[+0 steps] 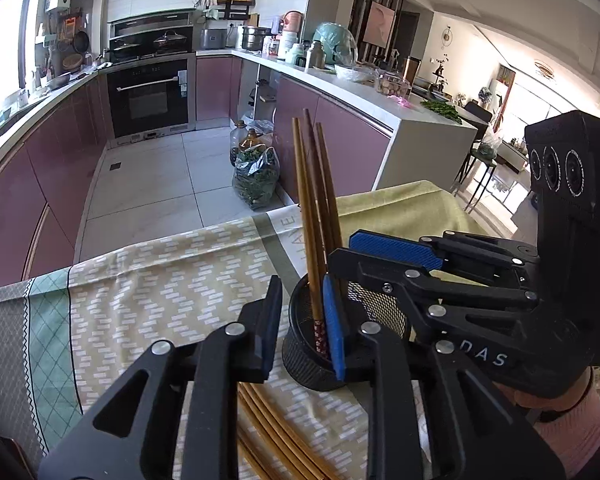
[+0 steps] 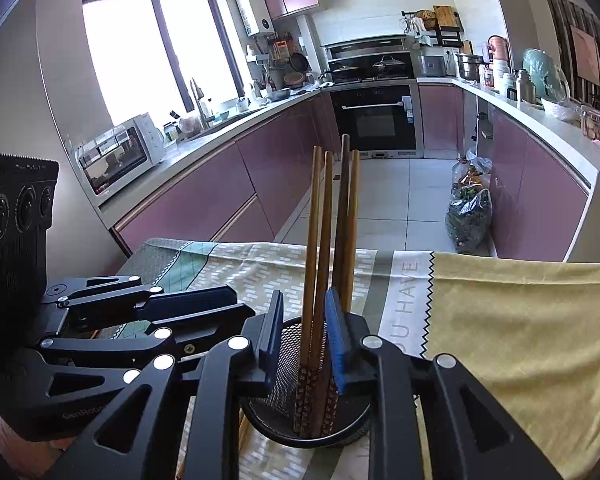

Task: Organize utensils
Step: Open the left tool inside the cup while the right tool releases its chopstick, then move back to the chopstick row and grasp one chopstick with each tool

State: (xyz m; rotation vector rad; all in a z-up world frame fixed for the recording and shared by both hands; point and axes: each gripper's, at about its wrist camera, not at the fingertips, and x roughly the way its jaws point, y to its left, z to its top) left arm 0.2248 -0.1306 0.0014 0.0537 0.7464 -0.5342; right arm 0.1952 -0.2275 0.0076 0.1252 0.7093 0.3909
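Note:
A black mesh cup (image 1: 306, 366) (image 2: 300, 436) stands on the patterned tablecloth (image 1: 160, 288) with several brown chopsticks (image 1: 312, 200) (image 2: 320, 220) upright in it. My left gripper (image 1: 302, 330) is open over the cup's left rim. One chopstick lies against its right blue pad, and the left pad is clear of it. My right gripper (image 2: 306, 344) is open above the cup, with two chopsticks standing loose between its pads. Each gripper shows in the other's view, close beside the cup (image 1: 342, 250) (image 2: 242, 302). More chopsticks (image 1: 268, 432) lie flat on the cloth below the left gripper.
The table's far edge drops to a tiled kitchen floor. A bag of greens (image 1: 256, 176) (image 2: 470, 216) and bottles stand by the purple cabinets. A plain yellow cloth (image 2: 520, 320) covers the table's right part. A hand in a pink sleeve (image 1: 572, 412) holds the right gripper.

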